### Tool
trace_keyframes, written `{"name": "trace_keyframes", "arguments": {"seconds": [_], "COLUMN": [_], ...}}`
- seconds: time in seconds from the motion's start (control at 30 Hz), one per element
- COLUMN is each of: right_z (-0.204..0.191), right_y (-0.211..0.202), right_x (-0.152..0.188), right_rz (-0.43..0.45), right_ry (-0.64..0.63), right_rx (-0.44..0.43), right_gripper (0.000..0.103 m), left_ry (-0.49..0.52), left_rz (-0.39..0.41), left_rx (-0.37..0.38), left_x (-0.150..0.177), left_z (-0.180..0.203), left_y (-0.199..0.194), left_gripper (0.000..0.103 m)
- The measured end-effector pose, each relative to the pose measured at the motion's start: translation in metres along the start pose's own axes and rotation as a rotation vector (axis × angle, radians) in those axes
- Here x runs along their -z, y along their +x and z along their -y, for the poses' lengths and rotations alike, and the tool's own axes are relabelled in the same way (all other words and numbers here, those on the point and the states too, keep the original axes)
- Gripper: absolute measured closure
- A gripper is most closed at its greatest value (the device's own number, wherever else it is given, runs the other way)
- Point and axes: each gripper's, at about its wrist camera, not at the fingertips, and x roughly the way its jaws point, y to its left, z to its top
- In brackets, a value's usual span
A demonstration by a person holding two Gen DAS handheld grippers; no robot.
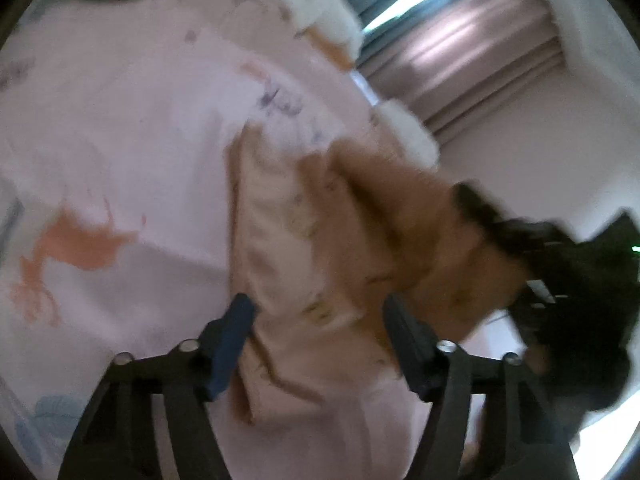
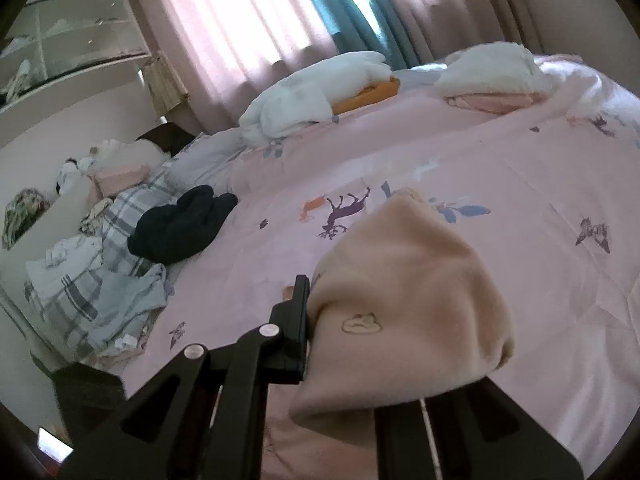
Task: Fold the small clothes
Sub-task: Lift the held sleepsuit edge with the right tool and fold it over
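While right gripper (image 2: 360, 344) clamps beige garment (image 2: 408, 288), left gripper (image 1: 320, 320) fingers apart, straddling garment edge.

Left wrist view close, blurred, facing down at bedspread (image 1: 120, 128); right wrist view low across bed toward curtains (image 2: 248, 20); both share bedspread.

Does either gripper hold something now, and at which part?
The right gripper holds the beige garment by a bunched edge. The left gripper is open around it, not gripping.
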Motion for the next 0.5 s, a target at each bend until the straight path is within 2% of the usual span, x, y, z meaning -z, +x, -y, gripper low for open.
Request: {"name": "trace_keyframes", "arguments": {"seconds": [0.07, 0.17, 0.27, 0.4, 0.43, 0.5], "right_z": [-0.007, -0.012, -0.022, -0.035, -0.029, -0.013], "right_y": [-0.002, -0.003, 0.005, 0.016, 0.018, 0.014], "right_x": [0.0, 0.003, 0.012, 0.03, 0.03, 0.022], "right_rz": [-0.002, -0.01, -0.04, -0.042, -0.035, -0.02], "right_ry": [-0.029, -0.07, -0.144, -0.289, -0.257, -0.182], "right_rx": [-0.011, -0.044, -0.05, 0.088, 0.118, 0.116], "right_gripper": [0.092, 0.092, 0.092, 0.092, 0.092, 0.093], "left_ry": [-0.041, -0.047, -0.073, -0.015, -0.008, -0.019], "left_rz": [-0.017, -0.045, -0.061, -0.042, -0.042, -0.046], "left_rx": [-0.056, -0.074, -0.076, -0.123, -0.123, -0.109], "left_x": [-0.003, -0.006, -0.005, -0.001, 0.001, -0.001], "left_z": [-0.011, -0.016, -0.021, -0.01, -0.008, -0.012], "left_y": [0.006, 0.004, 0.001, 0.003, 0.003, 0.001], "left_gripper": [0.064, 0.076, 0.079, 0.079, 0.079, 0.079]}}
